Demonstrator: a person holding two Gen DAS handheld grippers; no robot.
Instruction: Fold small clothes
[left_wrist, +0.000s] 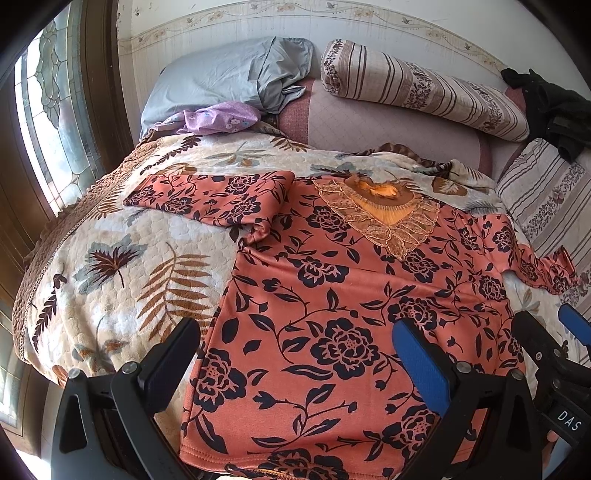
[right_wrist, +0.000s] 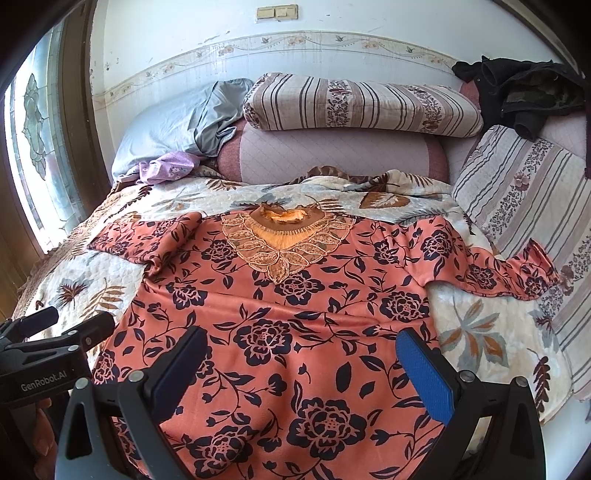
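Item: orange floral top (left_wrist: 332, 295), one piece, front up, embroidered neckline (left_wrist: 384, 214) toward the headboard end of the bed. It lies spread on the leaf-print quilt (left_wrist: 110, 258), hem at the near edge of the bed, body roughly central.

Sleeves: the sleeve toward the window side (left_wrist: 210, 199) lies flat across the quilt, pointing at that edge. The opposite sleeve (right_wrist: 498, 273) trails off toward the striped cushion (right_wrist: 517, 192) at the bed's far side edge, somewhat rumpled.

Left gripper (left_wrist: 295, 354): jaws wide apart, nothing between them, hanging over the hem region near the window-side seam. I cannot tell whether the tips touch the cloth.

Right gripper (right_wrist: 303, 365): jaws likewise spread, empty, above the lower body of the top toward the other seam.

Other holdings, headboard end: grey pillow (right_wrist: 173, 125), lilac cloth (right_wrist: 166, 168), striped bolster (right_wrist: 362, 103), dark garment (right_wrist: 517, 96) in the far corner.

Step in hand, my reading: garment laid out, no fold made yet; I am placed to start.

Next move calls for: taking a pinch on each side at matching points, hem corners or a sleeve and its shoulder, and carrying the cloth over evenly. The thin fabric looks slippery, so I would close on a single layer's edge and keep the quilt out of the grip.
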